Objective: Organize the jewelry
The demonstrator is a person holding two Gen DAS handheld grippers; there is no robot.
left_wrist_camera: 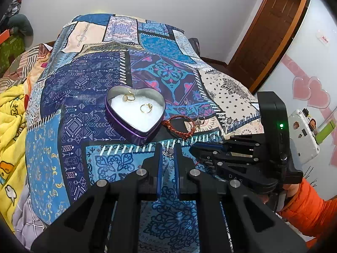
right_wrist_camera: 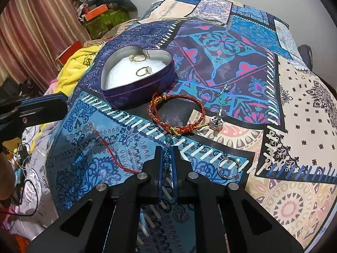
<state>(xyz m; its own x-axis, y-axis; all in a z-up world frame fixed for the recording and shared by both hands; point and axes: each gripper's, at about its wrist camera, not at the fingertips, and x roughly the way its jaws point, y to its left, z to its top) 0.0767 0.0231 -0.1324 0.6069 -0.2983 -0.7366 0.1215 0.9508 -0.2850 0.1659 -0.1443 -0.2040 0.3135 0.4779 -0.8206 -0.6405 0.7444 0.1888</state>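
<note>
Two gold rings [right_wrist_camera: 141, 64] are already lying in the heart-shaped tin [right_wrist_camera: 134, 88] on the table [right_wrist_camera: 294, 97]. The left gripper [left_wrist_camera: 168, 152] is pinching a small silver charm [left_wrist_camera: 167, 152], and the right gripper [right_wrist_camera: 167, 158] is clamping a blue beaded strand [right_wrist_camera: 167, 147]. The red bracelet [right_wrist_camera: 177, 113], silver ring [right_wrist_camera: 228, 167] and pendant [right_wrist_camera: 215, 122] are still waiting outside.

One heart-shaped tin [right_wrist_camera: 137, 92] on the patchwork cloth [right_wrist_camera: 294, 97], and two gold rings [right_wrist_camera: 143, 71] sit inside it. Outside: one braided red bracelet [right_wrist_camera: 179, 113], one silver ring [right_wrist_camera: 228, 166], one silver filigree charm [right_wrist_camera: 215, 122], one thin red cord [right_wrist_camera: 111, 154].
</note>
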